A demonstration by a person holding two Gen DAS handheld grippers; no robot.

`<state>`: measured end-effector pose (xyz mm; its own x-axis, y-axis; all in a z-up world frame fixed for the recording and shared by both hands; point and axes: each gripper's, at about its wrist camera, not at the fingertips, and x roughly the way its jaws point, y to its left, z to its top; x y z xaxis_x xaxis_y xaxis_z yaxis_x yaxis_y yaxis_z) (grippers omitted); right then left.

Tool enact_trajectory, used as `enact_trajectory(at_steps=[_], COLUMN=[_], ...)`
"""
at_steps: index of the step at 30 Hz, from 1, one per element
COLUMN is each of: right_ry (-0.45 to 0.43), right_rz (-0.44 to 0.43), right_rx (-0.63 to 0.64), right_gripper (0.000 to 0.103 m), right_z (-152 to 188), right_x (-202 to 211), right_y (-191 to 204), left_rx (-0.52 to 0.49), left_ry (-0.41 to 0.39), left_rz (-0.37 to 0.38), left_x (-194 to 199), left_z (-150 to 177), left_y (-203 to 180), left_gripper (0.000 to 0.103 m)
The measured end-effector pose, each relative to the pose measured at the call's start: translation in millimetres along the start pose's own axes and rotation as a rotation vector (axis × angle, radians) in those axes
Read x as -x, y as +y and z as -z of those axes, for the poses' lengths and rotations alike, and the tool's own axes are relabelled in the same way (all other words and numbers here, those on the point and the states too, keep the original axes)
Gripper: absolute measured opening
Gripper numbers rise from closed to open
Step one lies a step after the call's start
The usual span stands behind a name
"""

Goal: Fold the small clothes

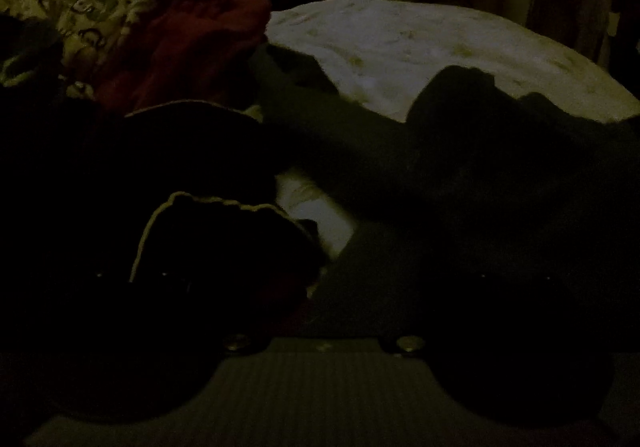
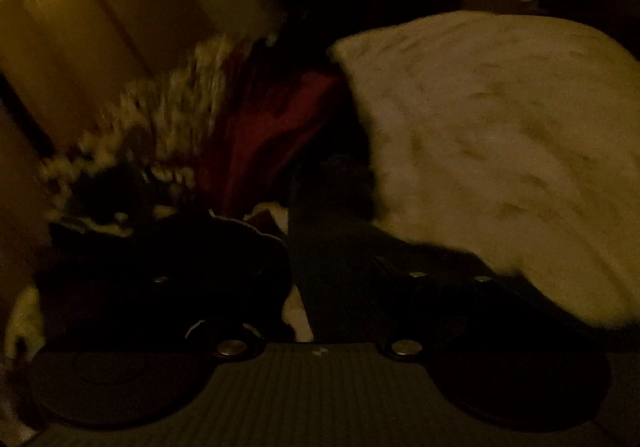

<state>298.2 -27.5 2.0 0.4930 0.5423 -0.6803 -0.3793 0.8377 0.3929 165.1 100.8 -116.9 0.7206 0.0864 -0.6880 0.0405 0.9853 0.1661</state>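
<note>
The scene is very dark. A long dark greenish garment [image 1: 360, 135] lies across the pale bed cover [image 1: 420, 47]. A black piece with a pale wavy trim [image 1: 224, 231] sits at the lower left, under my left gripper's left finger. My left gripper [image 1: 320, 275] is open, its dark fingers far apart with no cloth pinched. The right wrist view is motion-blurred. In it the same dark garment [image 2: 332, 247] and the black piece [image 2: 180, 247] lie below my right gripper [image 2: 320, 279], which is open with nothing between its fingers.
A dark red garment [image 1: 180, 47] and a white patterned cloth [image 1: 108, 3] are heaped at the left rear, and both show again in the right wrist view as the red garment [image 2: 260, 135] and the patterned cloth [image 2: 160, 127]. Dim furniture and hanging things stand behind the bed cover [image 2: 500, 147].
</note>
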Motion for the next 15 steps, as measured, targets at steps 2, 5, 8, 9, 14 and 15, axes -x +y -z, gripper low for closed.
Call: enact_trajectory(at_steps=[2,5,8,9,14,15], right_ry=[0.040,0.092,0.082,0.072,0.052,-0.003], right_rz=[0.009,0.061,0.121,0.112,0.165,0.126], right_rx=[0.036,0.123,0.165,0.169,0.245,0.239], right_gripper=[0.092,0.091,0.088,0.088,0.008,0.008], right_z=[-11.9,-24.3,-28.6,-28.8,-21.1,-22.2], right_x=[-46.7,-119.4,-169.2,-181.3,-200.3,-187.2], right_y=[17.8,41.2,50.8,52.8,58.7,57.2], left_rx=[-0.025,-0.030,-0.018,-0.009,0.004,0.001], left_ry=[-0.006,-0.019,-0.015,-0.019,-0.029,-0.029], left_rz=[-0.005,0.006,0.028,0.038,0.050,0.047], left_x=[-1.0,-3.8,-10.0,-11.1,-11.3,-11.2], left_z=[3.1,10.1,15.6,17.1,19.3,19.6], left_y=[-2.4,1.0,8.6,11.2,14.3,14.1], left_gripper=[0.103,0.103,0.103,0.103,0.103,0.103])
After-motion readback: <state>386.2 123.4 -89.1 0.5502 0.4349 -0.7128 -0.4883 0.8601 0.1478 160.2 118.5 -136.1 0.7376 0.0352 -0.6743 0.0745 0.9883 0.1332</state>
